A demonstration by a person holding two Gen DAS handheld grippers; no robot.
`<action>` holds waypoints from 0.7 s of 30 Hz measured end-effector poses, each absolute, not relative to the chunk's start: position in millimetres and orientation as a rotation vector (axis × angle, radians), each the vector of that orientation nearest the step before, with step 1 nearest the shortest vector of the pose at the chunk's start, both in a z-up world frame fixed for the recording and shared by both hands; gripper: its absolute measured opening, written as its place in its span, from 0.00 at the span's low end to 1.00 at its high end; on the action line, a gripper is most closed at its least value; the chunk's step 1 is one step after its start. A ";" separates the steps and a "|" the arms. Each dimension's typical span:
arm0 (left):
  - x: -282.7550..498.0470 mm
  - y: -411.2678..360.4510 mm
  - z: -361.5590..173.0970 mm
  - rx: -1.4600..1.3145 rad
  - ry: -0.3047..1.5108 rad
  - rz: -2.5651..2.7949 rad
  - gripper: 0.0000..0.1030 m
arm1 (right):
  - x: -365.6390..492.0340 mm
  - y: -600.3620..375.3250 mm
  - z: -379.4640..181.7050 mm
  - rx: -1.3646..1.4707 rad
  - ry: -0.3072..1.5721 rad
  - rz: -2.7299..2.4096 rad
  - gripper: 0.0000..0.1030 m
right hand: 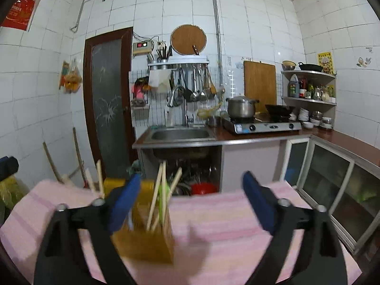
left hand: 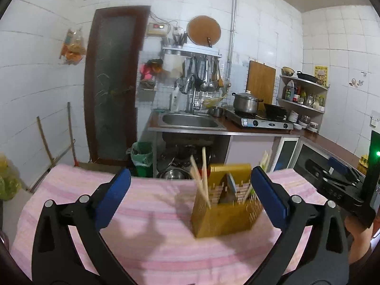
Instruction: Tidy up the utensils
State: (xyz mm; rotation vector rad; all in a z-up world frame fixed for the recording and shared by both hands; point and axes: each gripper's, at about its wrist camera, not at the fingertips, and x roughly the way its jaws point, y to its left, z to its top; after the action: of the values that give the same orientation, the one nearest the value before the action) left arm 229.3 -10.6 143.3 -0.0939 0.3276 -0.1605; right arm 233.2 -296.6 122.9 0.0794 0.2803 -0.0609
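Chopsticks in yellow holder (blurred), both claws spread wide — knife only in left view

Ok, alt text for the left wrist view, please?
A yellow utensil holder with chopsticks stands on a pink striped cloth, between the fingers of the open left claw. The right claw is at the right edge; a kitchen sink lies beyond.

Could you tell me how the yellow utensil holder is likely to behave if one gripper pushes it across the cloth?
The yellow utensil holder looks tall and narrow, so a high push would probably tip it. The pink cloth beneath may drag or bunch rather than let it slide. The chopsticks stand loose and would likely rattle or shift.
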 end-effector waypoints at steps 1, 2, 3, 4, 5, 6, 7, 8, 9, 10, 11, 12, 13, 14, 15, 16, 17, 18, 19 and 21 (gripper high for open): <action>212.4 -7.0 136.0 -0.096 0.317 -0.155 0.95 | 216.8 -295.2 116.9 0.079 0.296 -0.054 0.92; 200.8 -4.8 130.4 -0.099 0.310 -0.151 0.95 | 203.1 -293.2 111.1 0.074 0.310 -0.048 0.94; 184.0 -2.1 120.3 -0.105 0.305 -0.144 0.95 | 191.0 -290.1 105.4 0.067 0.322 -0.040 0.96; 174.3 -0.7 113.6 -0.107 0.309 -0.141 0.95 | 174.8 -285.1 96.3 0.056 0.338 -0.030 0.96; 160.5 0.7 101.6 -0.111 0.325 -0.137 0.95 | 164.2 -281.4 89.5 0.045 0.352 -0.025 0.96; 151.9 1.9 91.7 -0.118 0.341 -0.137 0.95 | 153.6 -276.8 83.5 0.034 0.366 -0.019 0.96; 143.9 3.0 81.9 -0.127 0.358 -0.137 0.95 | 139.9 -271.7 74.9 0.027 0.375 -0.016 0.96; 132.3 4.1 68.2 -0.133 0.378 -0.129 0.95 | 127.1 -267.6 67.1 0.026 0.378 -0.013 0.96; 126.4 5.2 60.7 -0.133 0.387 -0.121 0.95 | 114.6 -263.7 59.1 0.028 0.383 -0.003 0.96; 119.5 5.7 52.9 -0.135 0.395 -0.108 0.95 | 104.8 -260.7 52.4 0.031 0.384 0.001 0.96; 110.6 6.0 43.7 -0.136 0.397 -0.092 0.95 | 96.3 -258.6 45.9 0.033 0.382 -0.003 0.96; 104.1 5.8 37.1 -0.133 0.393 -0.078 0.95 | 90.9 -256.9 41.5 0.031 0.379 -0.008 0.96; 95.4 4.8 29.5 -0.124 0.377 -0.050 0.95 | 84.2 -254.1 36.1 0.026 0.373 -0.017 0.96; 89.5 3.9 25.3 -0.112 0.361 -0.024 0.95 | 77.5 -252.5 29.9 0.024 0.371 -0.027 0.96; 84.5 2.7 22.5 -0.100 0.350 -0.008 0.95 | 73.5 -251.6 25.0 0.029 0.373 -0.026 0.96; 81.4 2.1 20.5 -0.092 0.342 -0.001 0.95 | 69.8 -251.9 20.3 0.041 0.371 -0.015 0.96; 77.7 0.5 17.9 -0.082 0.334 0.006 0.95 | 66.7 -251.5 16.4 0.050 0.368 -0.006 0.96; 74.8 -0.7 15.1 -0.078 0.327 0.009 0.95 | 64.3 -250.0 13.3 0.051 0.365 -0.004 0.96; 74.6 -2.2 14.7 -0.076 0.324 0.012 0.95 | 60.9 -249.2 8.8 0.050 0.356 -0.008 0.96; 68.4 -4.1 9.4 -0.063 0.306 0.024 0.95 | 56.4 -248.3 3.8 0.054 0.342 -0.011 0.96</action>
State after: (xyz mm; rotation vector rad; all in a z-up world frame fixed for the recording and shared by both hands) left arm 68.4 -4.1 9.4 -0.0627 0.3063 0.0239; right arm 56.4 -248.3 3.8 0.0543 0.3421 -0.0110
